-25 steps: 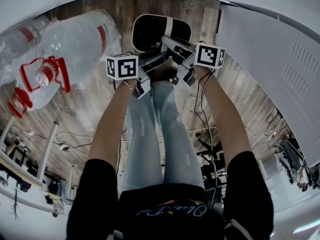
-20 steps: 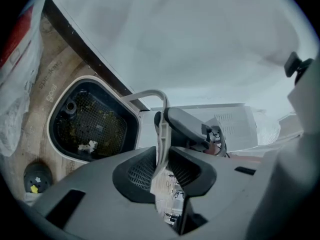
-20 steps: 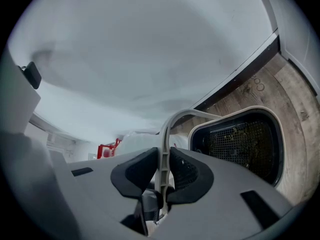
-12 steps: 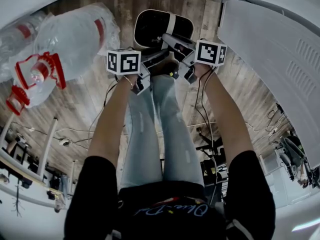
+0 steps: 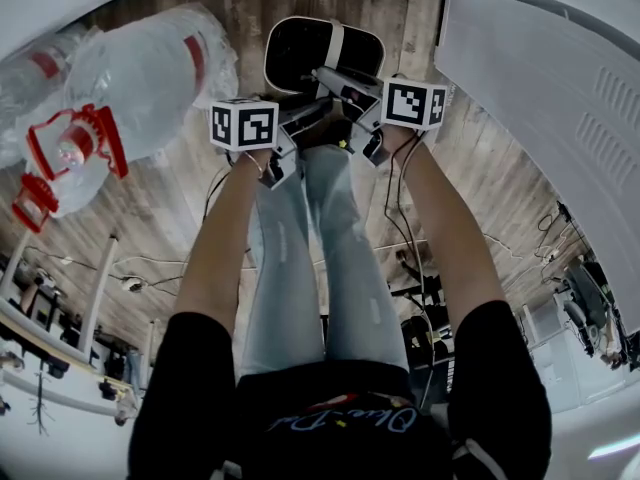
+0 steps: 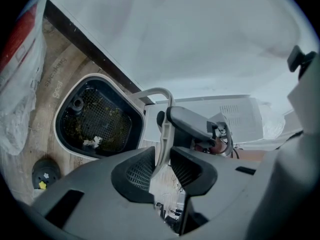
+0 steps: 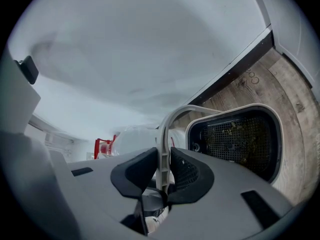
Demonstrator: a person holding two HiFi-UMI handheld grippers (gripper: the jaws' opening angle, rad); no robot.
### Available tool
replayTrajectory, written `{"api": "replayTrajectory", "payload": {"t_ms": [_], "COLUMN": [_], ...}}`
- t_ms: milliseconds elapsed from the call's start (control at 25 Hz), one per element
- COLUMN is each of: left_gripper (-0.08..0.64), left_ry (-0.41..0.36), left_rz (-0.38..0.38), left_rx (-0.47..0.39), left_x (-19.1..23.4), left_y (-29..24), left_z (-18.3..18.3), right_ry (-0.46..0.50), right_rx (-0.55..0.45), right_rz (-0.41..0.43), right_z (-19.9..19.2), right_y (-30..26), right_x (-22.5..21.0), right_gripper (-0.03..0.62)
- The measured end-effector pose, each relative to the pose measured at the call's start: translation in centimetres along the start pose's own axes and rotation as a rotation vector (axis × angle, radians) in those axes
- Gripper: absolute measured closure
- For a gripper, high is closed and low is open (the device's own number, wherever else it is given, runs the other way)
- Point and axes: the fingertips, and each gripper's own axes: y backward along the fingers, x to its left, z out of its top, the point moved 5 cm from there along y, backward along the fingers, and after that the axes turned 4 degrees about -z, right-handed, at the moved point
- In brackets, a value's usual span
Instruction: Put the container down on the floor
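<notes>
The white oval container, lined with dark mesh flecked with debris, is seen against the wooden plank floor. Its thin white handle is clamped by the left gripper and the right gripper.

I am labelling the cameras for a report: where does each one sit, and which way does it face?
Head view: on the person's head, facing down at the wooden floor; arms, legs, left gripper and right gripper show.
Left gripper view: on the left gripper, looking along its jaws, shut on the curved white handle; the right gripper shows beyond.
Right gripper view: on the right gripper, jaws shut on the same handle.
Shared: all see the white container with dark mesh inside.
</notes>
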Motion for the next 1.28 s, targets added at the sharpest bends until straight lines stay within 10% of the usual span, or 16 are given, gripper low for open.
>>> {"api": "replayTrajectory", "payload": {"t_ms": [1280], "left_gripper": [0.463], "left_ry": [-0.151], "left_rz": [0.228], "left_rx": [-0.167], "left_x": [3.2], "left_y": [5.9], "left_z": [1.9], "right_ry": [-0.084], "right_rx": [-0.143], "right_rz": [-0.023], "right_z": [0.2], "right_y": [-1.2], "right_x": [1.4], "right_gripper": [0.500]}}
